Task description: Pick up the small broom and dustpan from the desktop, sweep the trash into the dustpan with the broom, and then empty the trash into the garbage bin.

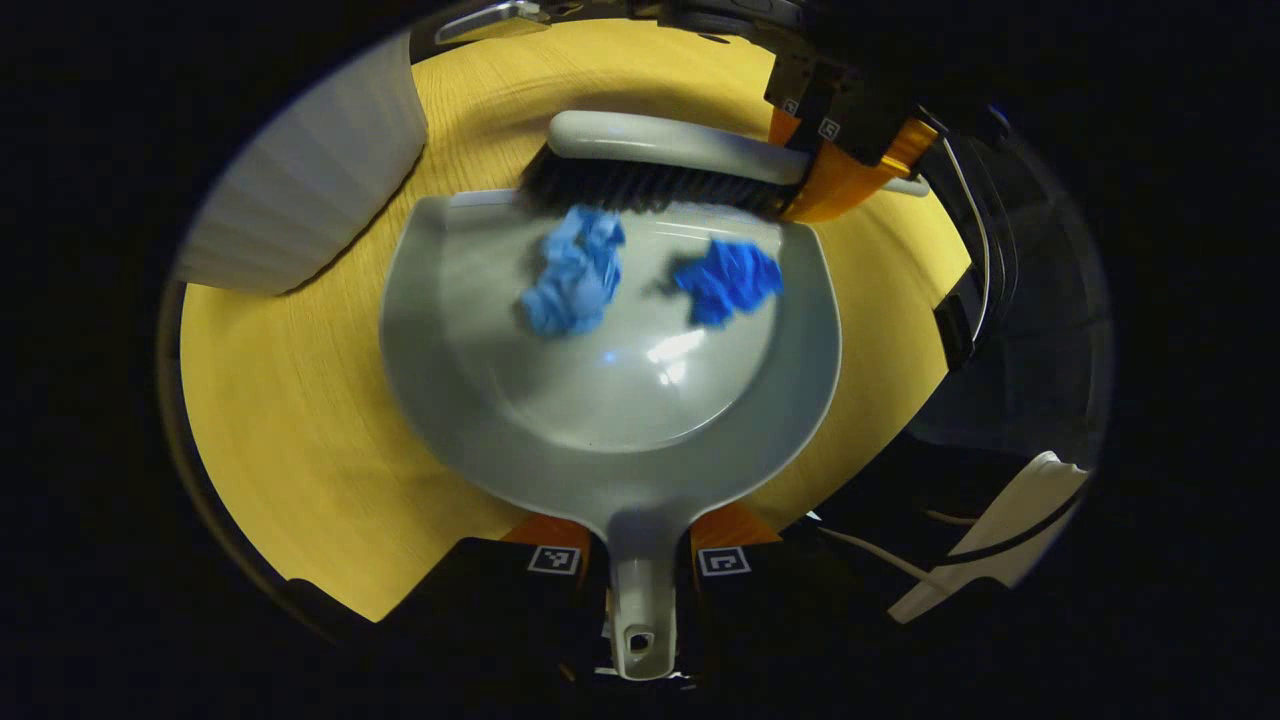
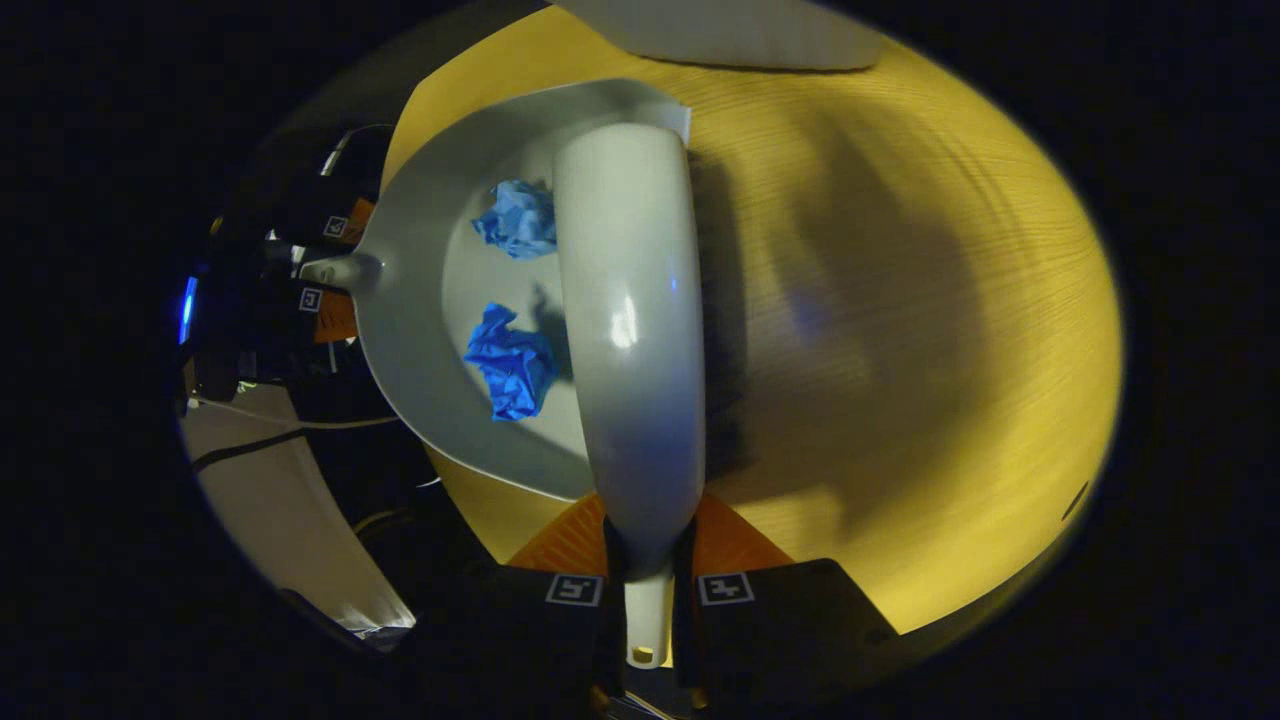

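A grey dustpan (image 1: 610,400) lies on the yellow desktop (image 1: 300,400), and my left gripper (image 1: 640,560) is shut on its handle. Two crumpled blue paper balls sit inside the pan, a lighter one (image 1: 575,270) on the left and a darker one (image 1: 730,280) on the right. The small broom (image 1: 660,140) has its dark bristles at the pan's open lip, held by my right gripper (image 1: 840,150). In the right gripper view, my right gripper (image 2: 648,585) is shut on the broom handle; the broom's pale back (image 2: 630,330) covers part of the dustpan (image 2: 410,330), with both paper balls (image 2: 512,365) beside it.
A pale grey bin (image 1: 310,180) stands on the desktop at the upper left of the left gripper view, and shows as the bin (image 2: 730,35) at the top of the right gripper view. Bare desktop (image 2: 900,350) stretches right of the broom. Cables and a white object (image 1: 1000,540) lie beyond the table edge.
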